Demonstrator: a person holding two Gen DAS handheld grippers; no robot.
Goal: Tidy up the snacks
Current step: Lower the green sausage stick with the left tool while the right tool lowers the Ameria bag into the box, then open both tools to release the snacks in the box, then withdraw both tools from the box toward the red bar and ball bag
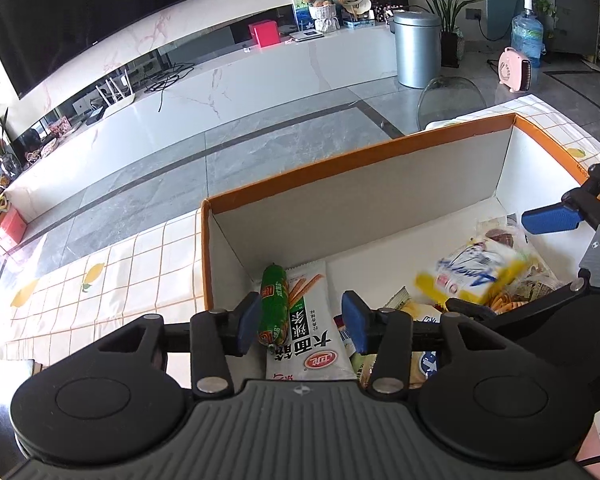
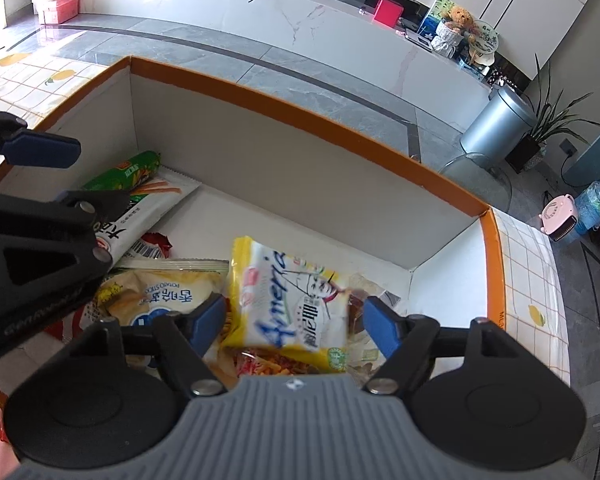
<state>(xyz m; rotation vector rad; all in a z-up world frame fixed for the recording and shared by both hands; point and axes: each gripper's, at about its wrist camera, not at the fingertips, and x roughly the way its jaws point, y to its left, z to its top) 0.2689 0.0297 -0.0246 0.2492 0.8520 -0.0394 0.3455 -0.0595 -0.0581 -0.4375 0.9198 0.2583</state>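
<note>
Orange-rimmed box (image 1: pixel 340 172) on the bench, lemon-print cloth (image 1: pixel 100 280) beneath. Left gripper (image 1: pixel 300 322), fingers spread, over the box's left end; green sausage stick (image 1: pixel 274 304) lies between them on a white snack packet (image 1: pixel 308 340), touching the left pad. Right gripper (image 2: pixel 296 320), fingers spread around a blurred yellow noodle packet (image 2: pixel 288 300) at lower centre; whether gripped, cannot tell.

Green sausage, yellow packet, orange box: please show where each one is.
green sausage (image 1: pixel 274 304), left wrist view, middle of its wrapper
yellow packet (image 2: pixel 288 300), right wrist view, centre of its printed front
orange box (image 2: pixel 300 112), right wrist view, far rim
</note>
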